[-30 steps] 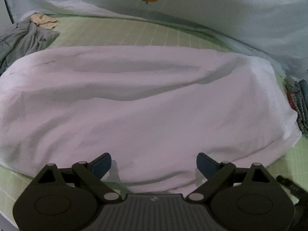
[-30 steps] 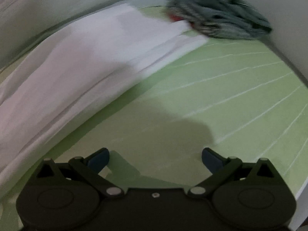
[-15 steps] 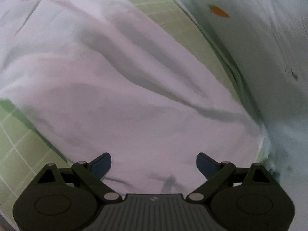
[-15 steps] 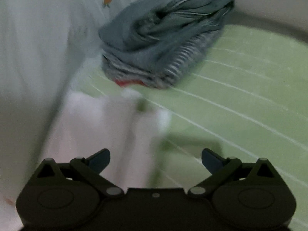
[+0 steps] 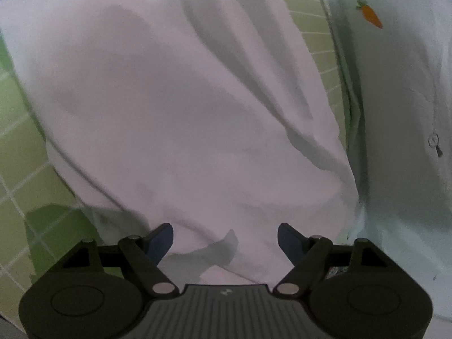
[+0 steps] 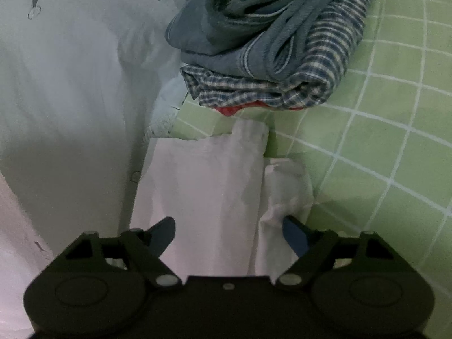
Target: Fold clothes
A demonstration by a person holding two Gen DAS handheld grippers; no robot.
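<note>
A pale pink garment (image 5: 175, 118) lies spread on the green checked sheet (image 5: 17, 152) and fills the left wrist view. My left gripper (image 5: 225, 240) is open, low over the garment's near edge, holding nothing. In the right wrist view a narrow end of the pink garment (image 6: 209, 186) lies between the fingers of my right gripper (image 6: 229, 233), which is open. Its right fingertip (image 6: 293, 230) touches a crumpled fold of the cloth.
A stack of folded clothes (image 6: 271, 42), blue denim over blue plaid with red below, sits just beyond the garment's end. A white blanket with carrot prints (image 6: 70, 70) borders the left there and the right in the left wrist view (image 5: 401, 113). Green sheet (image 6: 389, 147) lies to the right.
Both grippers have swung round and come down close to the pink garment. The right one moved from over bare sheet to the garment's narrow end by the folded stack. Both stayed open.
</note>
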